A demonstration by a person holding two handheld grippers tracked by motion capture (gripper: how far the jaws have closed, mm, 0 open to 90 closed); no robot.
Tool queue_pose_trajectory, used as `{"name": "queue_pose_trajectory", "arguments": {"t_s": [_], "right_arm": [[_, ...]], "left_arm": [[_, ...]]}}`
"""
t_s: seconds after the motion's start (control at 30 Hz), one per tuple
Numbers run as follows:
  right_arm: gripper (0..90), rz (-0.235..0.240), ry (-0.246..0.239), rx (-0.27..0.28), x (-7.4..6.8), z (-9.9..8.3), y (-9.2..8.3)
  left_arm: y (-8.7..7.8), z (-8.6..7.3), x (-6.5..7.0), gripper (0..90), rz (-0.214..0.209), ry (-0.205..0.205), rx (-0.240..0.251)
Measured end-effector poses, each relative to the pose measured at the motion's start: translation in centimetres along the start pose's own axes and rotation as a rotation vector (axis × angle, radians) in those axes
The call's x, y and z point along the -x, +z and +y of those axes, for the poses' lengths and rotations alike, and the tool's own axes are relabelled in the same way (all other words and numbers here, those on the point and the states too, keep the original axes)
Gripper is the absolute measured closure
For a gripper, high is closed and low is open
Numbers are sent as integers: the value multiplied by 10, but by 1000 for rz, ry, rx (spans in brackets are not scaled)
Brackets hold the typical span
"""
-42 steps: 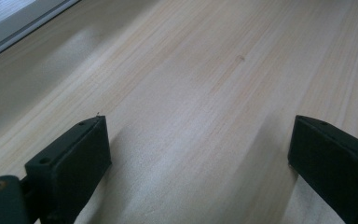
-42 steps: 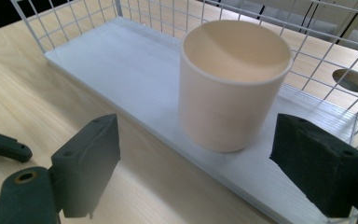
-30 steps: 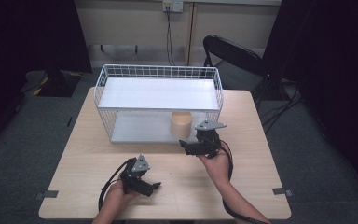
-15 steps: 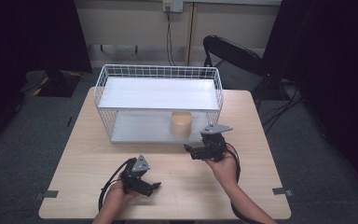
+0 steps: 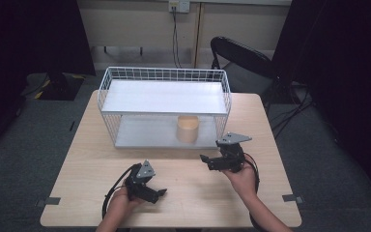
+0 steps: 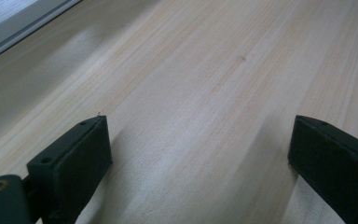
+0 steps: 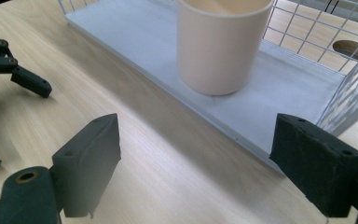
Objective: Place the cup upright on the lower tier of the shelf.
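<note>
Though near, cup point(image 7: 219, 44) clears fingers point(image 7: 86, 163).

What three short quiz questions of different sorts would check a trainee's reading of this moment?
1. True or false: the right gripper grips the beige cup.
2. Where does the cup stand? A) on the rack's top shelf B) on the lower shelf of the white wire rack C) on the table
3. Fill in: the left gripper has its jaws ____.

Key: 1 false, it is open and short of the cup; 2 B; 3 open, with bare tabletop between them.
</note>
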State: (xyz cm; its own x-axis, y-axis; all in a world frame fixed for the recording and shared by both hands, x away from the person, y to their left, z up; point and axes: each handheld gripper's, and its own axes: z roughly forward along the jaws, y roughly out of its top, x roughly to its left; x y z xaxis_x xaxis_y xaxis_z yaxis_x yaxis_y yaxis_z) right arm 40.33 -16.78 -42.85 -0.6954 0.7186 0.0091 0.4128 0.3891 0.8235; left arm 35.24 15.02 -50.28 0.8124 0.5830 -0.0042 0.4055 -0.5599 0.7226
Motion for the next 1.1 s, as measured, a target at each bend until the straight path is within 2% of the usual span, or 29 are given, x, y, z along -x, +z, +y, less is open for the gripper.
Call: {"name": "queue_pose_trajectory", "arguments": {"t_s": [0.6,1.1], "right_arm": [[150,31,-12,-17,2,-33,-5],[153,54,-16,-52,-1,-60,5]], "left_arm": [[0,0,0,55,1,0,1],[0,0,0,56,8,-3,2]]}}
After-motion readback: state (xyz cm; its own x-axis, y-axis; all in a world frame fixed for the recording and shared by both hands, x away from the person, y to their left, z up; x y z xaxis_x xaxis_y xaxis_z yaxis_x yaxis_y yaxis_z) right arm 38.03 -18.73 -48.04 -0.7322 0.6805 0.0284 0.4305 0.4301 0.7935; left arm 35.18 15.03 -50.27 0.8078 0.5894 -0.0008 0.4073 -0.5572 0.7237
